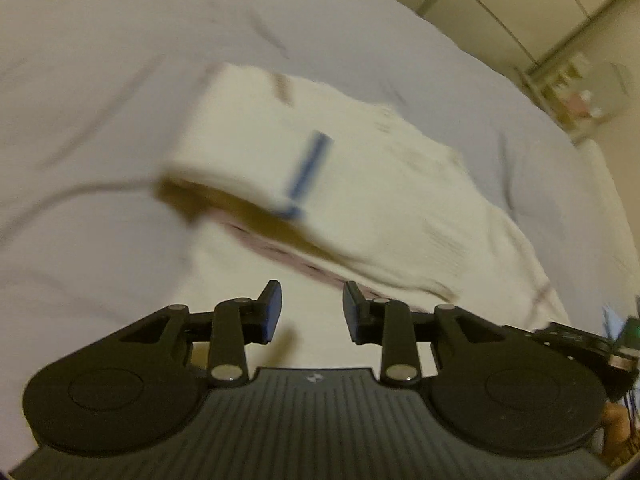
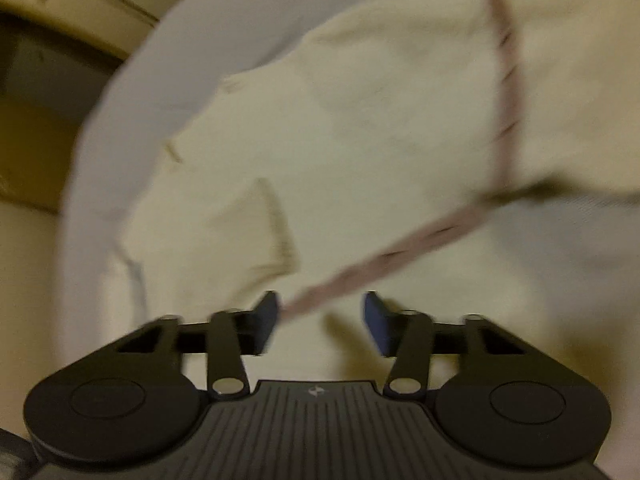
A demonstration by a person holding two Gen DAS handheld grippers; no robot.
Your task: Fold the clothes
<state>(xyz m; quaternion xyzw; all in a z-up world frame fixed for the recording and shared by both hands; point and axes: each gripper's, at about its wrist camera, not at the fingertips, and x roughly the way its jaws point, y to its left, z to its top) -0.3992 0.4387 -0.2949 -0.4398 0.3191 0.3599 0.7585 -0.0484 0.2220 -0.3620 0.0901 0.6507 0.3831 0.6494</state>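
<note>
A cream garment [image 1: 360,184] lies on a pale grey bedsheet [image 1: 100,80], and everything here is placed against that garment; in the left wrist view its upper layer is turned back over the lower one, forming a thick folded edge toward the left, with a short blue mark [image 1: 306,172] on the top layer and a shadowed gap under the fold; the picture is blurred, so finer detail of the cloth cannot be told. The left gripper [image 1: 312,312] stands over the near part of the garment, its jaws spread well apart with only cloth showing between the blue pads, gripping nothing. At the far right of the garment a small part of the other tool [image 1: 588,340] shows.

In the right wrist view the garment [image 2: 360,120] fills most of the frame over the bedsheet [image 2: 132,92]; a pinkish trim band [image 2: 506,80] runs down its right part and then slants toward the near edge; a patch pocket [image 2: 260,232] sits on its left part. The right gripper [image 2: 320,316] hovers above the near edge with jaws wide apart, empty, the trim ending just beside its left finger.
</note>
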